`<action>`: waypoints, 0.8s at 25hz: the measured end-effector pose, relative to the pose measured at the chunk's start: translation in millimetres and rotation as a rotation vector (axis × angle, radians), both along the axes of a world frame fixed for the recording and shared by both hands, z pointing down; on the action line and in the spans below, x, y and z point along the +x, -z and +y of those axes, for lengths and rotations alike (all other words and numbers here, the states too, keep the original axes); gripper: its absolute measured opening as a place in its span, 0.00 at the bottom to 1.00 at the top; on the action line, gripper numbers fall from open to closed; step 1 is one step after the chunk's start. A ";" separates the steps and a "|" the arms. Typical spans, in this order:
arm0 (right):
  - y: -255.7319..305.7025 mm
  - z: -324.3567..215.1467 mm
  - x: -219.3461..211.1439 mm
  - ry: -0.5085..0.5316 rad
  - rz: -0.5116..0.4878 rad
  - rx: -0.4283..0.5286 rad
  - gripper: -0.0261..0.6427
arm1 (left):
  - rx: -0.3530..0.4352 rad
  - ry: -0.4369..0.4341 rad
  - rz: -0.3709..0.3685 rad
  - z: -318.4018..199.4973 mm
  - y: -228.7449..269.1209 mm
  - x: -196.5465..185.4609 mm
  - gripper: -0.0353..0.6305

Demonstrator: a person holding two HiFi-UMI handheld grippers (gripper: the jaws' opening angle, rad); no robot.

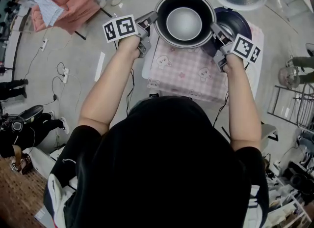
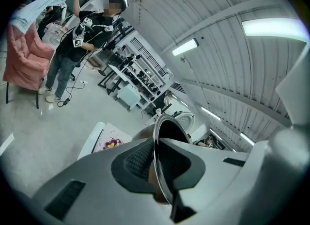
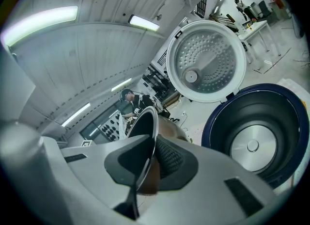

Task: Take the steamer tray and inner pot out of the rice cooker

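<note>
two grippers share the load. the left gripper [image 1: 150,21] is closed on the thin rim of the inner pot [image 1: 184,23], and the right gripper [image 1: 217,31] is clamped on the opposite rim. each gripper's own view shows the metal edge pinched between ribbed pads.

likely trouble: both holds are narrow pinches on a slick lip. the pot could swing about the line between them and tip, or slide free if one hand dips ahead of the other. its right side is just beside the open rice cooker [image 1: 238,21], so a sideways wobble could knock the cooker's wall.

the pot hangs roughly level above the far edge of the counter [image 1: 186,77], with the cooker at the far right corner. it is round and deep, with a dark inside, a pale sheen on its floor, a bright rim and a brownish outer wall. no steamer tray can be made out.
</note>
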State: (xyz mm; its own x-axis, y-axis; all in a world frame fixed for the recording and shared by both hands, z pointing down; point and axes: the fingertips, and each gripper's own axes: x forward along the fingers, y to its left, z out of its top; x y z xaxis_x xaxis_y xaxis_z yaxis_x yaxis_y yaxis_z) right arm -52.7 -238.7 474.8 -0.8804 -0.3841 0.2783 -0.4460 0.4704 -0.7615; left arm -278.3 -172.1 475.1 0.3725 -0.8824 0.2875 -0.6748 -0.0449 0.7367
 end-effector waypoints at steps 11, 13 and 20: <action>-39.1 40.1 10.3 -0.024 0.043 -0.005 0.11 | -0.070 -0.057 0.007 33.8 -40.1 8.8 0.12; -46.9 48.3 10.6 -0.031 0.052 -0.018 0.11 | -0.087 -0.067 0.009 40.8 -48.6 9.2 0.12; -77.9 83.0 16.6 -0.053 0.085 -0.069 0.11 | -0.148 -0.113 0.018 67.5 -79.0 15.0 0.12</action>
